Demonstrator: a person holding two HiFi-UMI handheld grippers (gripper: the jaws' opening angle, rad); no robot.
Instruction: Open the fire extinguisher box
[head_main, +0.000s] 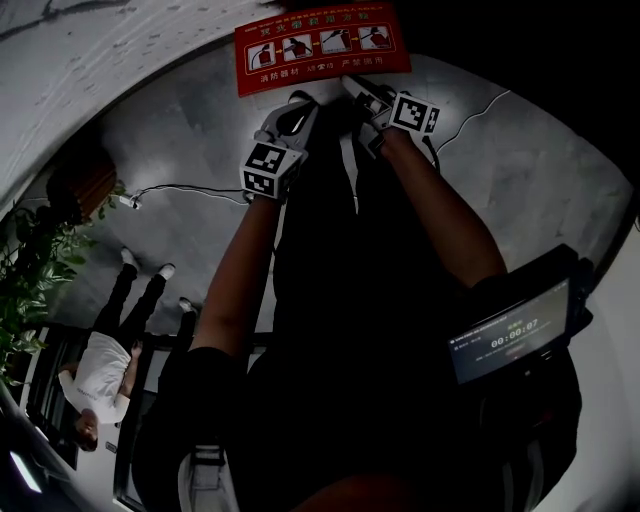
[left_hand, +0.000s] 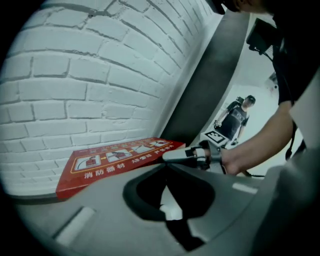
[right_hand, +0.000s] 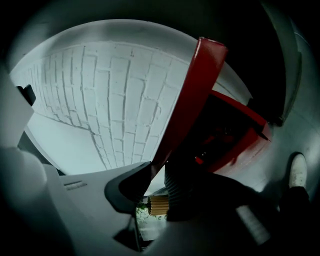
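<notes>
The fire extinguisher box has a red lid (head_main: 320, 45) with white pictures and print, set against a white brick wall. In the right gripper view the lid (right_hand: 192, 100) stands tilted up off the red box body (right_hand: 235, 145), whose dark inside shows. My right gripper (right_hand: 157, 172) is shut on the lid's front edge, near its right corner (head_main: 365, 95). The left gripper view shows it (left_hand: 182, 155) at that corner of the lid (left_hand: 115, 160). My left gripper (head_main: 293, 110) is just left of it at the same edge, its tips (left_hand: 167, 167) together and holding nothing.
The white brick wall (left_hand: 90, 75) rises behind the box. A person (head_main: 100, 360) stands on the grey floor to the left, near a plant (head_main: 30, 270) and a cable (head_main: 180, 190). A screen with a timer (head_main: 510, 335) hangs at my right side. A white shoe (right_hand: 297, 170) shows at the right.
</notes>
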